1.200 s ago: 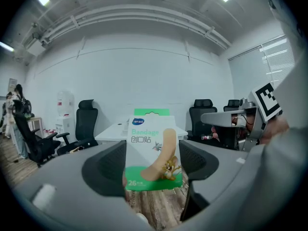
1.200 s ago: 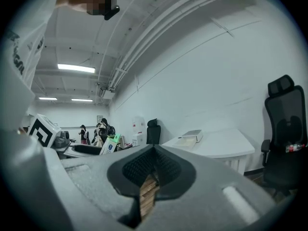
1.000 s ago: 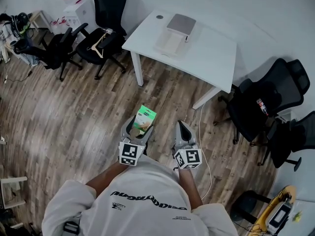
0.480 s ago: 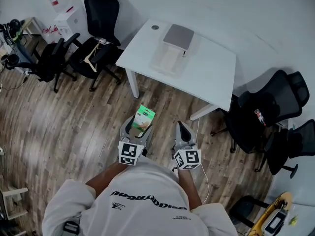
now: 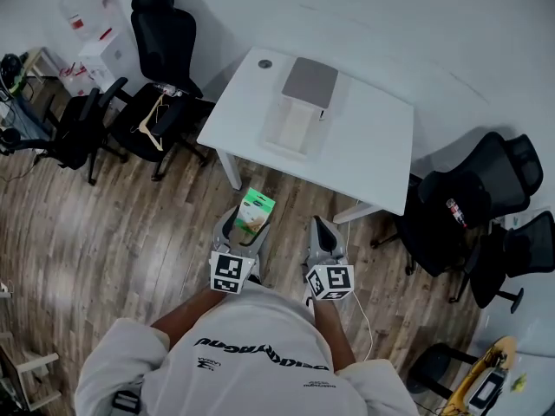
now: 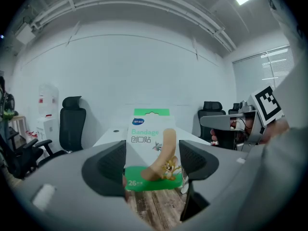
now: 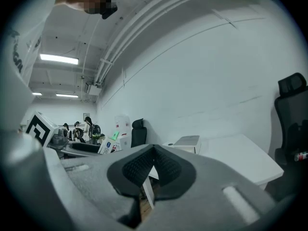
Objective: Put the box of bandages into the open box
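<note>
Currently left gripper [image 6: 153,163] fingers pinch the bandage box [image 6: 152,147] by its sides, long axis pointing far, toward the table [image 5: 373,150]. Open box [image 5: 293,125] sits there, ahead and slightly right, well apart. Right gripper [image 7: 153,166] fingers pressed together, empty. Left does the drop.

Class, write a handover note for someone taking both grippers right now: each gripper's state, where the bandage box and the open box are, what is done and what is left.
Left gripper: shut on the box of bandages, held upright above the wooden floor, short of the table.
Right gripper: jaws together, empty.
Open box: on the white table ahead, lid up.
Done: bandages picked up.
Left: carry them to the table, lower them into the open box, release.
</note>
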`<state>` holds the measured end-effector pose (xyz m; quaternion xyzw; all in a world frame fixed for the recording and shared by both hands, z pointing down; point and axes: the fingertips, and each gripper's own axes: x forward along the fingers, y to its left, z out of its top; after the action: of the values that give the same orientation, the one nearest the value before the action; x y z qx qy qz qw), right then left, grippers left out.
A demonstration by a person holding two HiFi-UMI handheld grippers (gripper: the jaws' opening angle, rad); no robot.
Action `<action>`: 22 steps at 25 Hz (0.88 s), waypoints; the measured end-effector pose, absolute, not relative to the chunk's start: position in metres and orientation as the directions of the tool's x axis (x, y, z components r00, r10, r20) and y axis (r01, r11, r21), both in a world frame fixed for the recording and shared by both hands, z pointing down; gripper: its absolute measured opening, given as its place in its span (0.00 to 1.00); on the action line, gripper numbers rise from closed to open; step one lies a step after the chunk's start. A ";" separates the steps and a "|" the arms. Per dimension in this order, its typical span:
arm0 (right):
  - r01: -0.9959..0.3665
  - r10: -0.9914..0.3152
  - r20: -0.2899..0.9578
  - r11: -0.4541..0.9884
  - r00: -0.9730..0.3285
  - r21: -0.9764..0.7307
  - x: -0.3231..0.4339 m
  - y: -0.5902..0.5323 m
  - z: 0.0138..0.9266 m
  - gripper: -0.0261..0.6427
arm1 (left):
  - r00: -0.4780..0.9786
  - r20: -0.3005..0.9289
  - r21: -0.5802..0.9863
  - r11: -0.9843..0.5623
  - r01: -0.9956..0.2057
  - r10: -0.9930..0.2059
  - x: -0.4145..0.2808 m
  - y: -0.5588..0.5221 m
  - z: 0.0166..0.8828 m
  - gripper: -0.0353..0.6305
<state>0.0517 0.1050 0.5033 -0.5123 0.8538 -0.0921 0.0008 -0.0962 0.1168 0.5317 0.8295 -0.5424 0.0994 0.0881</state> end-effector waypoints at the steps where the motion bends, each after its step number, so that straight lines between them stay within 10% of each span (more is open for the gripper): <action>1: -0.877 -0.877 0.096 0.453 -0.471 -0.159 0.049 0.099 0.503 0.04 | 0.398 0.262 0.043 -0.401 -0.915 -0.879 -0.099 0.111 0.532 0.58; 22: -0.905 -0.897 0.131 0.407 -0.422 -0.124 0.023 0.033 0.502 0.04 | 0.451 0.269 0.090 -0.444 -0.891 -0.851 -0.120 0.038 0.538 0.58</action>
<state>0.0231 0.0326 0.5024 -0.5373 0.8385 -0.0879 -0.0220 -0.1205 0.0383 0.5382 0.8447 -0.5157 0.0925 0.1096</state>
